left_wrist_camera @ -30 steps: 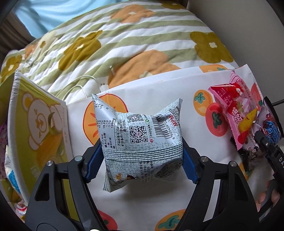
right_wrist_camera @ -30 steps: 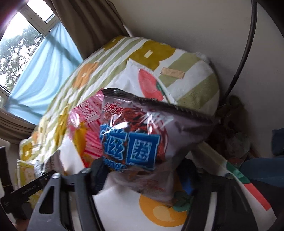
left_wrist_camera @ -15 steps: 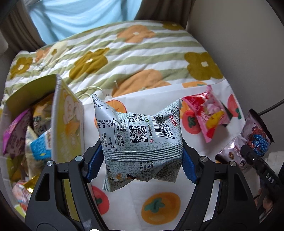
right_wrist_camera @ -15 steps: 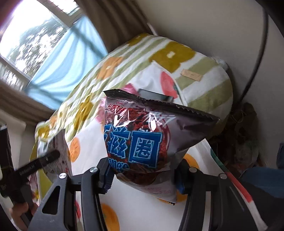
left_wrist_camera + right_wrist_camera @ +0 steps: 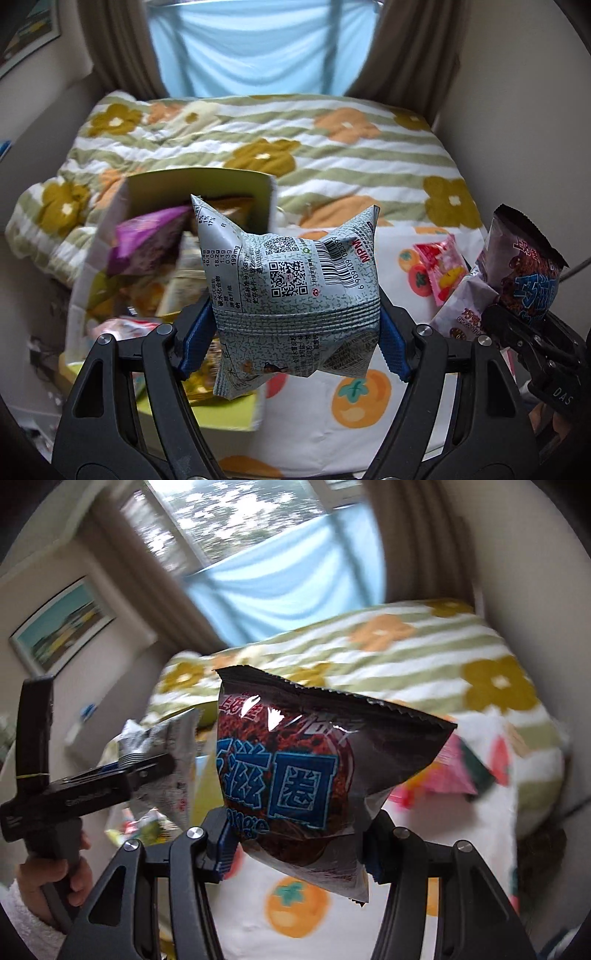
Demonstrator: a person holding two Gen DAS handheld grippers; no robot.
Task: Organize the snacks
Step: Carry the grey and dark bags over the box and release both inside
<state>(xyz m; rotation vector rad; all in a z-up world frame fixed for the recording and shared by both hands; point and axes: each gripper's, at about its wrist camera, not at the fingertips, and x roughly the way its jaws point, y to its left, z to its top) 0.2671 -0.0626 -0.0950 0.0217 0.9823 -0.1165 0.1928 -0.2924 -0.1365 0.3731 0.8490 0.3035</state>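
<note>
Nearest, the left gripper (image 5: 295, 332) clamps a grey snack packet (image 5: 291, 291) between its blue pads, in clear air above the yellow snack box (image 5: 199, 184)'s near rim. Right of the box, past bare persimmon-print cloth (image 5: 354, 406), the right gripper (image 5: 295, 842), just narrowed, pinches a dark snack bag (image 5: 310, 775). Beyond lie a pink packet (image 5: 443, 269) and the flowered quilt (image 5: 332, 147).

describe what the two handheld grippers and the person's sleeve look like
Both the left gripper and the right gripper are matte black linkage frames with triangular cut-outs and silver pivot screws. Their fingers carry ribbed blue pads. The right gripper's side bears white "DAS" lettering. A yellow band wraps the left unit's black upright. The sleeve is white and fluffy.
</note>
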